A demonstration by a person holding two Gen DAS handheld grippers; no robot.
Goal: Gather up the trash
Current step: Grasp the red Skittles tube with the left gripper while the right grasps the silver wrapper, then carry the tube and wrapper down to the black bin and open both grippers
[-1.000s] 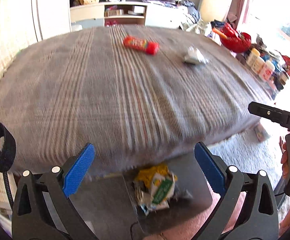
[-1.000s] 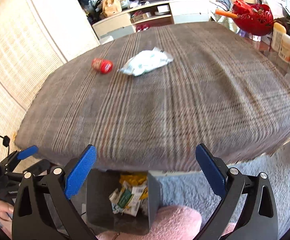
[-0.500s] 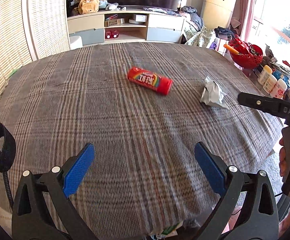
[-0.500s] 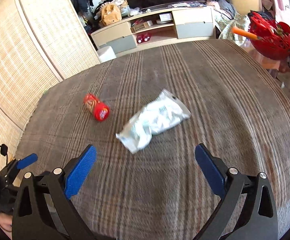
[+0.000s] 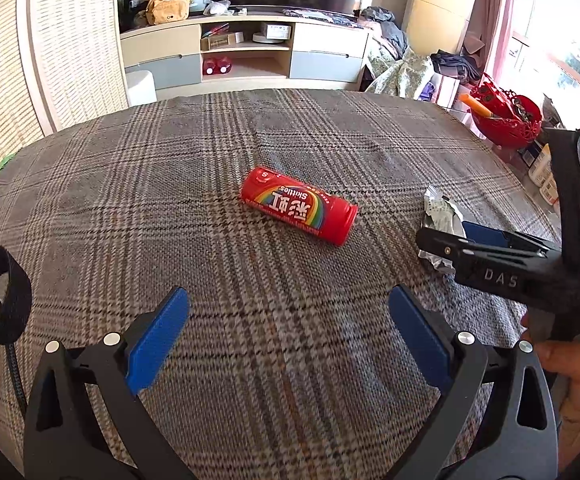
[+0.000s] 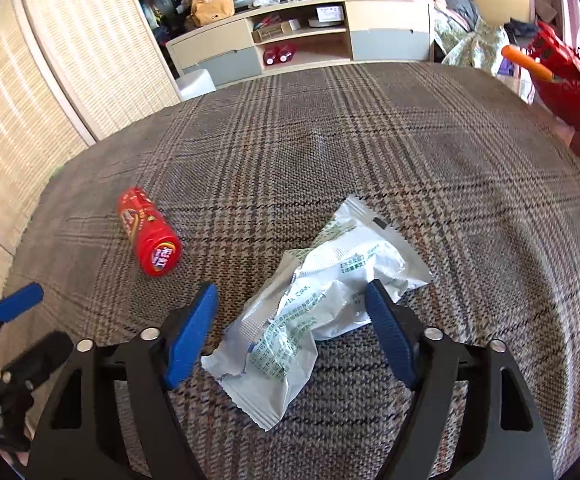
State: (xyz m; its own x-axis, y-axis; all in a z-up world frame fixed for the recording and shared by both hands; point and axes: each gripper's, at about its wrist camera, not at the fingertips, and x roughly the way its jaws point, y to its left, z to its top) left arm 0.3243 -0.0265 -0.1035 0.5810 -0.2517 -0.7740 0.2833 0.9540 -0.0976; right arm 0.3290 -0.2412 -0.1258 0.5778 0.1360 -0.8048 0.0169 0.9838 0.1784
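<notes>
- Right wrist view: the right claw (image 6: 292,308) is closing around a crinkly white plastic wrapper (image 6: 314,304) on the grey checked cloth counter (image 6: 450,168), not pinching it.
- Left claw (image 5: 288,312) is wide apart, empty; a red candy tube (image 5: 298,210) lies ahead.

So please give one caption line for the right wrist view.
Right gripper closing around a crumpled white wrapper on the plaid cloth, red candy tube lying nearby.

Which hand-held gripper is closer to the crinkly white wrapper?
Right. The right hand-held gripper straddles the white wrapper, jaws closing. The left hand-held gripper is off beside it, facing the red tube.
</notes>
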